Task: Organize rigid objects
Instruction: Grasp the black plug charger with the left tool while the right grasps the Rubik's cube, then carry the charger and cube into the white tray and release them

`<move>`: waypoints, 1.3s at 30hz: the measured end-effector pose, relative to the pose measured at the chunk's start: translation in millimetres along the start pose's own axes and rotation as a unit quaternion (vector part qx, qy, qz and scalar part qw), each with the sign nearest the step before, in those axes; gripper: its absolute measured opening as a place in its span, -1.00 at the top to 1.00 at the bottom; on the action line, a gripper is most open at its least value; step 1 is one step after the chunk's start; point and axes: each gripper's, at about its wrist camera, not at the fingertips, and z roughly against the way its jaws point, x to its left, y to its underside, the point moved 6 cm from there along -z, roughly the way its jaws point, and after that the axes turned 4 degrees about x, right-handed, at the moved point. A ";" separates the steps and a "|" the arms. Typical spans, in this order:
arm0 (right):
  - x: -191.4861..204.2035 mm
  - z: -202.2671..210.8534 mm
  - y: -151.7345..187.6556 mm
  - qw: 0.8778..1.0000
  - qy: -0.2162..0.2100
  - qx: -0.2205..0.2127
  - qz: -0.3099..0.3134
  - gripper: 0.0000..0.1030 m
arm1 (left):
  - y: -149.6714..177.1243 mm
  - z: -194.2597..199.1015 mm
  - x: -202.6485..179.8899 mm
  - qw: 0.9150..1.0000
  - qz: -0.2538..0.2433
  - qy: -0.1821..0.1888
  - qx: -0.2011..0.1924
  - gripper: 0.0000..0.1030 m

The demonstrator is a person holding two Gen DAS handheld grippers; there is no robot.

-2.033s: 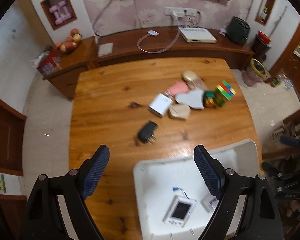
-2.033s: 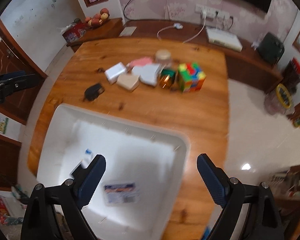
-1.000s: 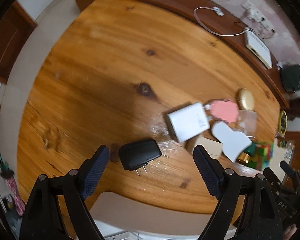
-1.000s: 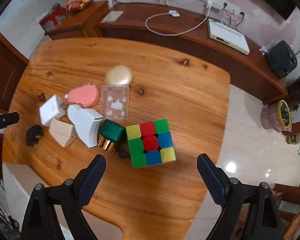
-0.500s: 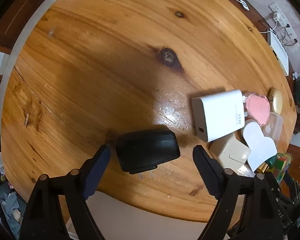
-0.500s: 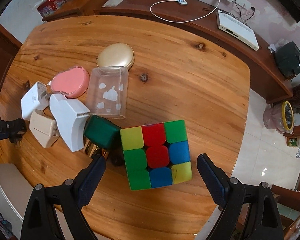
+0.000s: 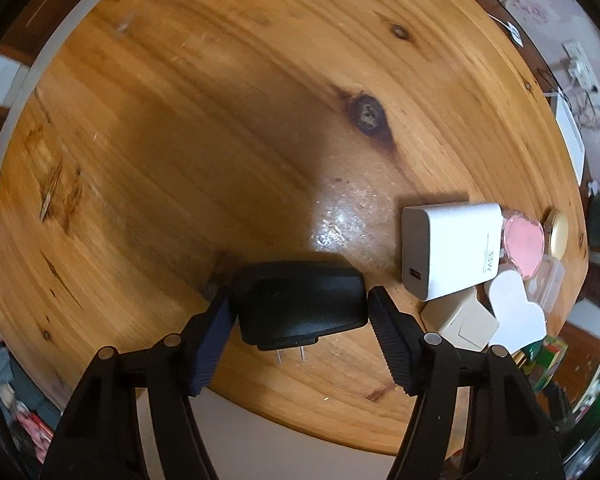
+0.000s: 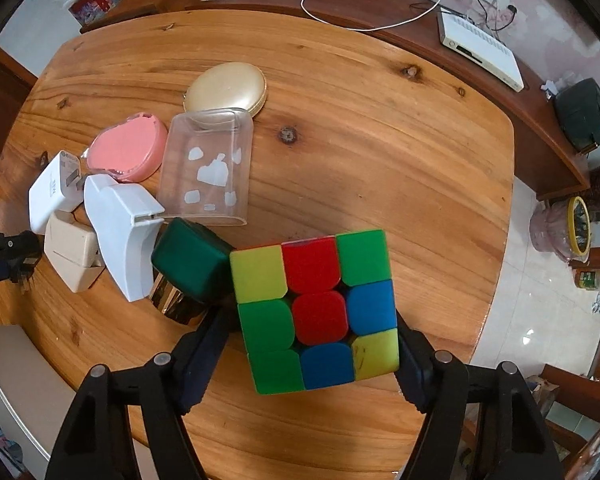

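Both grippers closing onto targets on the wooden table (image 7: 220,100).
Left gripper (image 7: 299,300) has just clamped the black charger (image 7: 300,304); right gripper (image 8: 312,328) pinches the puzzle cube (image 8: 316,308), beside the green box (image 8: 190,264).

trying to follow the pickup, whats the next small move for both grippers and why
Probably finish closing, then lift. The left gripper, jaws just closing, brackets the black charger on the table; the right gripper likewise flanks the puzzle cube, but firm contact isn't clear.
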 end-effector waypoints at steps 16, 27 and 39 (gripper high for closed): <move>-8.8 -2.2 2.1 1.000 0.002 0.003 -0.022 -0.12 | 12.1 -5.4 2.8 1.000 -0.011 -0.005 0.001 -0.28; -14.7 31.9 25.9 0.998 -0.007 -0.042 -0.055 -0.12 | 42.6 47.4 -30.5 0.993 -0.115 0.013 -0.038 -0.28; 23.6 161.0 87.1 0.985 -0.026 -0.165 -0.052 -0.12 | 114.5 148.4 -27.4 0.952 -0.281 0.018 -0.124 -0.28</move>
